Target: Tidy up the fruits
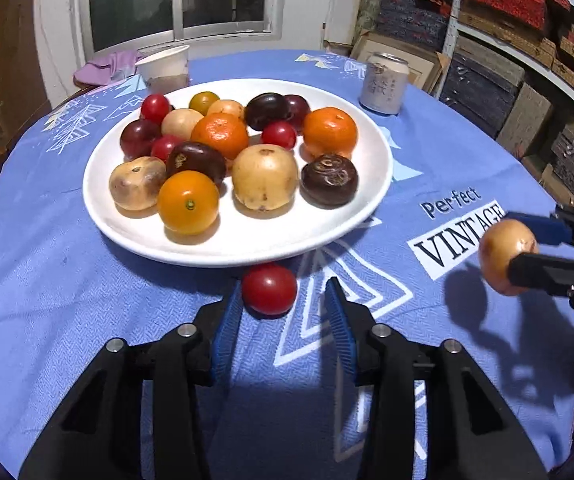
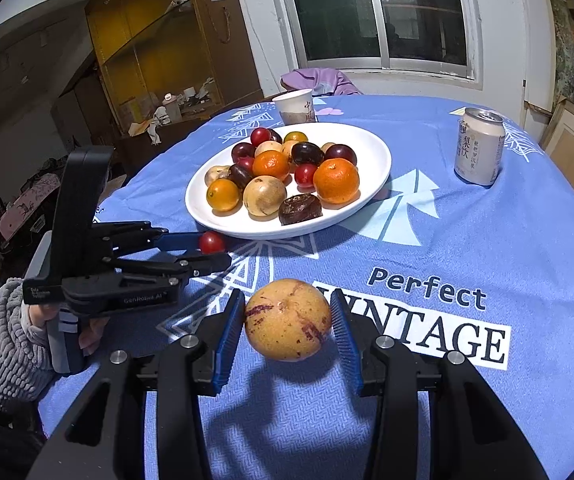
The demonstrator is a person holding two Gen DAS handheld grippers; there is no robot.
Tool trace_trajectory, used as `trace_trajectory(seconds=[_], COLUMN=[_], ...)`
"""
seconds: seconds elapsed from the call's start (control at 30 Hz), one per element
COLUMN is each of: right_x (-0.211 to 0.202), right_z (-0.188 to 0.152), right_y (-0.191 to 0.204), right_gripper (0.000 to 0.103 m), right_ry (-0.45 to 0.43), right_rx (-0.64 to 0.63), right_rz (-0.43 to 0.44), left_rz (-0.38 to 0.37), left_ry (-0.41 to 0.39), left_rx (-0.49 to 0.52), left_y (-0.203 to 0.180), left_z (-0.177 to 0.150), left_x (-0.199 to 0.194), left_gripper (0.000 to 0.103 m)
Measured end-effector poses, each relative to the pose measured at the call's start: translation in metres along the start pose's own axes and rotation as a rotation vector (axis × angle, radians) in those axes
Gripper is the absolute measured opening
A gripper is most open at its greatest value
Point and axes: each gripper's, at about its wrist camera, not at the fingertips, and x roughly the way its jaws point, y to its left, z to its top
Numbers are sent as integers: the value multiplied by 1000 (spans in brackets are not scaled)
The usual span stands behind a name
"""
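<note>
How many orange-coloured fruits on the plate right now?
3, all on the white plate: tangerine mid-plate, tangerine at right, smooth orange fruit at front. More may hide behind.

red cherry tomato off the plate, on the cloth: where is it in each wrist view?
Left wrist: red cherry tomato low centre, just ahead of the left gripper, at the white plate near rim.
Right wrist: tomato left of centre, between the left gripper's fingers.
Shared landmark: silver can beyond the plate.

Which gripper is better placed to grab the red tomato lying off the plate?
Left. The left gripper already straddles the red tomato by the plate; the right gripper is occupied holding a yellow fruit.
</note>
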Motion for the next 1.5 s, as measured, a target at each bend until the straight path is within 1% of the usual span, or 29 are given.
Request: trace_trajectory(seconds=[0.03, 0.07, 0.13, 0.2, 0.27, 0.37, 0.4, 0.47, 0.53, 0.6, 0.63, 0.7, 0.73, 0.77, 0.8, 0.83, 0.87, 0.9, 1.0, 1.03, 1.07, 1.13, 1.17, 1.2, 1.23, 1.3, 1.4, 1.5], right_x=[0, 0, 1, 5, 10, 28, 34, 53, 74, 90, 95, 98, 98, 97, 94, 87, 82, 77, 69, 67, 64, 55, 49, 45, 40, 33, 30, 28], right_z=[0, 1, 6, 19, 35, 64, 69, 83, 95, 101, 104, 107, 106, 104, 102, 101, 99, 98, 97, 96, 92, 84, 79, 75, 70, 61, 51, 43], right_y=[0, 0, 3, 8, 12, 21, 22, 26, 27, 27, 24, 19, 18, 18, 19, 19, 19, 20, 23, 22, 20, 16, 13, 13, 11, 7, 5, 10], right_gripper=[45, 45, 45, 45, 45, 45, 45, 45, 45, 45, 45, 46, 46, 54, 62, 80, 89, 89, 93, 98, 100, 100, 100, 100, 100, 100, 100, 100], right_ry=[-2, -3, -3, -10, -21, -28, -26, -17, -3, -1, -9, -36, -43, -57, -78, -112, -142, -169, -185, -187, -189, -191, -204, -217, -227, -216, -208, -212], right_rx=[1, 0, -11, -30, -45, -68, -70, -81, -85, -73, -55, -30, -32, -33, -39, -47, -52, -58, -82, -74, -56, -23, 0, 19, 40, 74, 99, 82], right_rz=[0, 0, -7, -18, -23, -33, -37, -56, -93, -104, -116, -118, -122, -119, -119, -129, -137, -145, -170, -185, -204, -211, -219, -229, -225, -187, -207, -239], left_rz=[7, 0, -9, -12, -8, -30, -28, 10, 33, 68, 92, 140, 143, 145, 163, 182, 193, 198, 197, 193, 196, 220, 251, 272, 270, 245, 245, 251], left_ry=[9, 12, -5, -7, -13, -24, -41, -79, -105, -123, -119, -141, -146, -148, -165, -185, -204, -212, -209, -212, -219, -234, -251, -259, -260, -260, -255, -247], left_rx=[11, 9, -22, -40, -37, -12, 0, 27, 10, -19, -17, -17, -21, -28, -45, -57, -64, -68, -84, -97, -115, -136, -146, -157, -161, -167, -176, -188], left_y=[-2, -1, 2, 3, 2, -2, -5, -7, 0, 9, 12, 15, 17, 18, 21, 22, 23, 23, 28, 30, 31, 30, 29, 27, 25, 22, 17, 12], left_z=[0, 0, 1, 4, 6, 8, 9, 14, 27, 44, 50, 57, 58, 59, 59, 58, 57, 56, 57, 56, 53, 46, 42, 40, 39, 36, 30, 22], left_x=[1, 1, -4, -11, -17, -31, -38, -47, -46, -35, -27, -14, -11, -9, -8, -8, -10, -11, -12, -13, -16, -22, -27, -31, -34, -38, -43, -46], left_gripper=[29, 26, 25, 25, 25, 25, 25, 26, 26, 26, 26, 27, 30, 41, 49, 64, 71, 71, 73, 75, 83, 96, 98, 99, 99, 99, 99, 99])
